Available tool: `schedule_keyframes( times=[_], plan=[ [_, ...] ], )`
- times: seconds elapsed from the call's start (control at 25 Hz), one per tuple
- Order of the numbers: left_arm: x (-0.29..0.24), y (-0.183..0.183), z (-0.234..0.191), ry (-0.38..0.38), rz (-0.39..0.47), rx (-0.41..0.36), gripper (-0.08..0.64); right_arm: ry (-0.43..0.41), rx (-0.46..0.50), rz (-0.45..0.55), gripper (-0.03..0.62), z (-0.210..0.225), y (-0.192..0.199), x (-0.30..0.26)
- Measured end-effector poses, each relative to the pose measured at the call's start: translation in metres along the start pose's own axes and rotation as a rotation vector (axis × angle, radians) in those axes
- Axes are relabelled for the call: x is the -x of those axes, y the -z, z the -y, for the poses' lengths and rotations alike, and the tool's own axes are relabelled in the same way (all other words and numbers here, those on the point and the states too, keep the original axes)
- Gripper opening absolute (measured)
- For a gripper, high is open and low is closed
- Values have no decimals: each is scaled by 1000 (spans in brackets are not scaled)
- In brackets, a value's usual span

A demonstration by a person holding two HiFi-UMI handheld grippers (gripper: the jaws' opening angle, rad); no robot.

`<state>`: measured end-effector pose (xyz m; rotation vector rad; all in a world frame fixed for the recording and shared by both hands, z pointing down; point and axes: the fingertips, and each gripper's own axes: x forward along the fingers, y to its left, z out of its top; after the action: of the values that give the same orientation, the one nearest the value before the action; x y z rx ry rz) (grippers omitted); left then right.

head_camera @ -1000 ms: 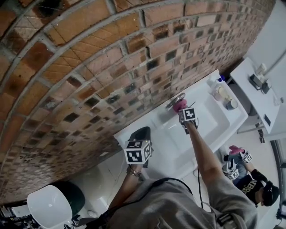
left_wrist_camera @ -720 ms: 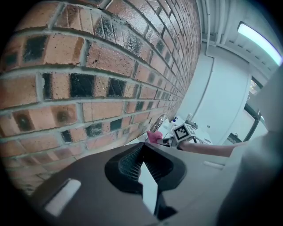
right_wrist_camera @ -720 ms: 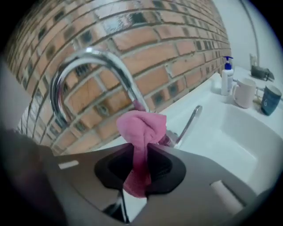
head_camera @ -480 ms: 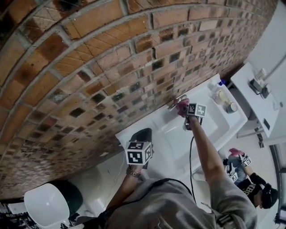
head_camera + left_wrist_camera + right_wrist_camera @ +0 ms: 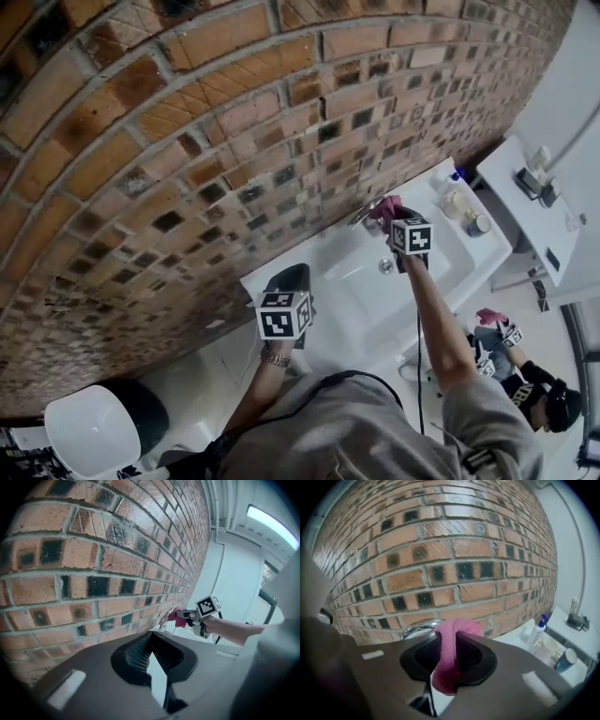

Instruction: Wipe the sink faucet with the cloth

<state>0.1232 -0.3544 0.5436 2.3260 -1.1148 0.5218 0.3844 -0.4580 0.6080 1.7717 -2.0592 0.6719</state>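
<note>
A chrome faucet (image 5: 364, 215) stands at the back of the white sink (image 5: 342, 305), against the brick wall. My right gripper (image 5: 394, 223) is shut on a pink cloth (image 5: 383, 208) and presses it against the faucet's right side. In the right gripper view the cloth (image 5: 457, 629) is pinched between the jaws, with the faucet (image 5: 417, 629) just behind it. My left gripper (image 5: 292, 281) hovers over the sink's left end, well away from the faucet. Its jaws (image 5: 151, 641) meet at the tips with nothing in them. From there the faucet (image 5: 165, 618) and cloth (image 5: 178, 618) show far ahead.
Soap bottles and small jars (image 5: 461, 201) crowd the sink's right end, with a blue-capped bottle (image 5: 538, 629) among them. The drain (image 5: 385, 266) lies below the right gripper. A toilet (image 5: 89, 433) sits at lower left, a white counter (image 5: 525, 211) at right, a crouching person (image 5: 525, 380) at lower right.
My right gripper, with the cloth, has slid a little right and up along the faucet toward the wall. The left gripper has stayed over the sink's left end.
</note>
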Motion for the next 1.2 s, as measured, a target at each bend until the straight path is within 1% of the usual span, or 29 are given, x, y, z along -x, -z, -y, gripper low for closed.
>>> schedule_keyframes(
  times=[0.08,0.24,0.36,0.48,0.52,0.6,0.64,0.68,0.84,0.96,1.04,1.12,1.2],
  plan=[
    [1,-2,10,17,7,-15,20,7,68,16,72,-9,-6,8],
    [5,-2,19,33,14,-33,20,-25,188,48,71,-47,-15,18],
    [10,2,21,29,12,-36,20,-56,302,12,72,-80,0,14],
    [16,2,22,23,16,-41,20,-110,334,-54,72,-102,29,-2],
    [18,2,23,21,17,-45,20,-121,322,-92,71,-104,43,-10],
    [26,5,26,14,15,-50,20,-139,264,-188,71,-105,77,-20],
    [31,8,27,9,14,-50,20,-150,226,-217,71,-107,90,-21],
    [36,12,28,2,11,-49,20,-168,186,-222,71,-112,98,-17],
    [54,43,29,-39,-20,-23,20,-274,36,-143,71,-149,102,19],
    [67,80,34,-47,-77,-8,20,-318,-134,-73,72,-180,107,63],
    [80,105,36,-53,-112,3,20,-358,-229,-59,72,-205,125,88],
    [94,126,38,-54,-130,12,20,-377,-266,-65,72,-229,145,115],
    [111,142,40,-46,-127,15,20,-374,-276,-68,72,-248,163,145]
  ],
)
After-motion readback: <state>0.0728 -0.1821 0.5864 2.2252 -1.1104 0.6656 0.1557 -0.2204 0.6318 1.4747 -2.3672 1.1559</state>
